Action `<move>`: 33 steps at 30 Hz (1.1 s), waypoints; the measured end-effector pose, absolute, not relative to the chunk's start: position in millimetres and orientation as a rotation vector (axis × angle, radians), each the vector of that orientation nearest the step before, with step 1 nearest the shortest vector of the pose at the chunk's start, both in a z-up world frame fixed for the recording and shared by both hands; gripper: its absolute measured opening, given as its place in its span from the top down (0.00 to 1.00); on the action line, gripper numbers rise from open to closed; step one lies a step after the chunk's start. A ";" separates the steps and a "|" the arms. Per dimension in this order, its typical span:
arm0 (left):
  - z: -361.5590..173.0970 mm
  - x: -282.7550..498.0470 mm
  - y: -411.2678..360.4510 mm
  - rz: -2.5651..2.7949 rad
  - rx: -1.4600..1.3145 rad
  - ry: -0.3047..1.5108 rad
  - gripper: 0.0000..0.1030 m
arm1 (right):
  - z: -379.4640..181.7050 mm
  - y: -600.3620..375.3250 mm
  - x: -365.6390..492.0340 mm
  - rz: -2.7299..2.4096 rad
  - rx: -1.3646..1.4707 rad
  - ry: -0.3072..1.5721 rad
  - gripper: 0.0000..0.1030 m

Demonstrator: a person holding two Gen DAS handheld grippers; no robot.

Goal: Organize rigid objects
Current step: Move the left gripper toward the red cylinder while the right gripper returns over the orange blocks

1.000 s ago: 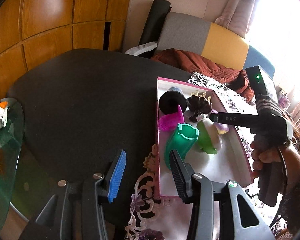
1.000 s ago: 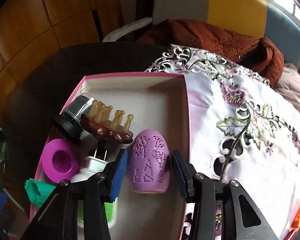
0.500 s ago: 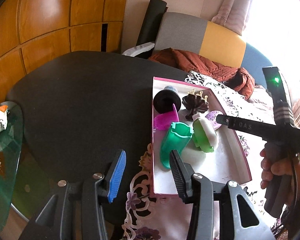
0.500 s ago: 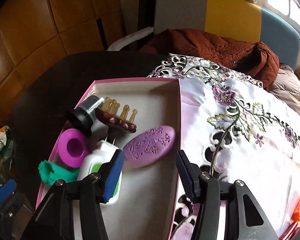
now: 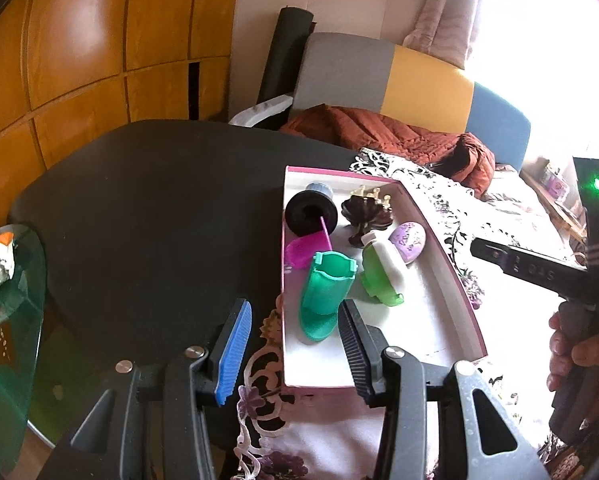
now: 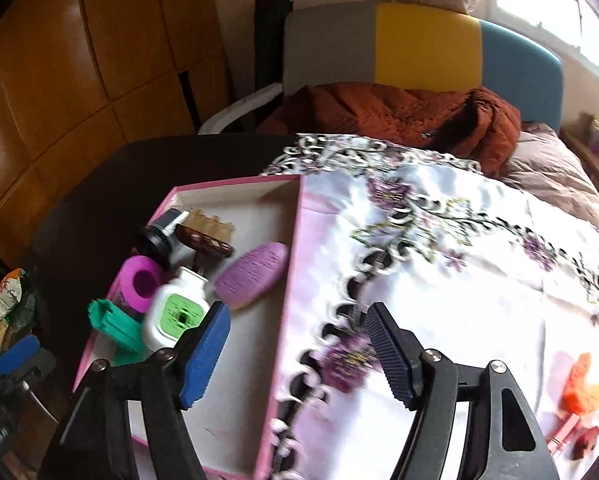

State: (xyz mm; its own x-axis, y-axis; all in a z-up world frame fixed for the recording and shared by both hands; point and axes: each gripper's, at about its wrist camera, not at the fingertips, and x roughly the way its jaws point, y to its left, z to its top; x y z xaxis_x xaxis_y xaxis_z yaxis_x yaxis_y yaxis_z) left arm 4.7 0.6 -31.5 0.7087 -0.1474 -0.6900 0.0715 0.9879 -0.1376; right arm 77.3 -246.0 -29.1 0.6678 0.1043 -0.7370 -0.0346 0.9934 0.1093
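Note:
A pink-rimmed box [image 5: 455, 280] [image 6: 289, 280] holds a purple egg-shaped case [image 5: 408, 239] [image 6: 252, 274] lying flat, a green and white bottle [image 5: 379, 270] [image 6: 177, 311], a teal holder [image 5: 325, 288] [image 6: 113, 326], a magenta cup [image 5: 305, 249] [image 6: 141, 281], a brown comb [image 5: 365, 210] [image 6: 205, 238] and a black spool [image 5: 309, 210] [image 6: 159, 234]. My left gripper [image 5: 289, 346] is open and empty at the box's near edge. My right gripper [image 6: 297, 354] is open and empty above the box's right rim.
The box sits on a floral white cloth [image 6: 459, 272] on a dark round table [image 5: 159, 216]. Orange and red items [image 6: 583, 388] lie at the cloth's right. A glass side table [image 5: 7, 320] with a snack bag stands left. A sofa with a rust jacket [image 6: 379, 112] is behind.
My right gripper opened and let go of the purple egg case, which now lies flat in the box. The gripper has drawn back and to the right. The left gripper stays open.

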 end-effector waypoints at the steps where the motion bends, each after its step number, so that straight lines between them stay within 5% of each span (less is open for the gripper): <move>1: -30.9 4.4 -0.1 -0.125 -0.100 0.773 0.56 | -29.2 -251.6 74.8 0.068 0.085 0.838 0.27; 16: -26.7 0.6 -13.7 -0.184 -0.079 0.767 0.56 | -21.1 -412.4 30.7 -0.250 0.124 0.852 0.17; 25: -14.0 -3.3 -40.4 -0.305 -0.049 0.741 0.56 | -33.0 -558.3 -22.5 -0.687 0.452 0.780 0.14; 33: -10.5 0.5 -97.5 -0.462 0.026 0.773 0.56 | -45.7 -582.5 -42.2 -0.744 0.667 0.780 0.13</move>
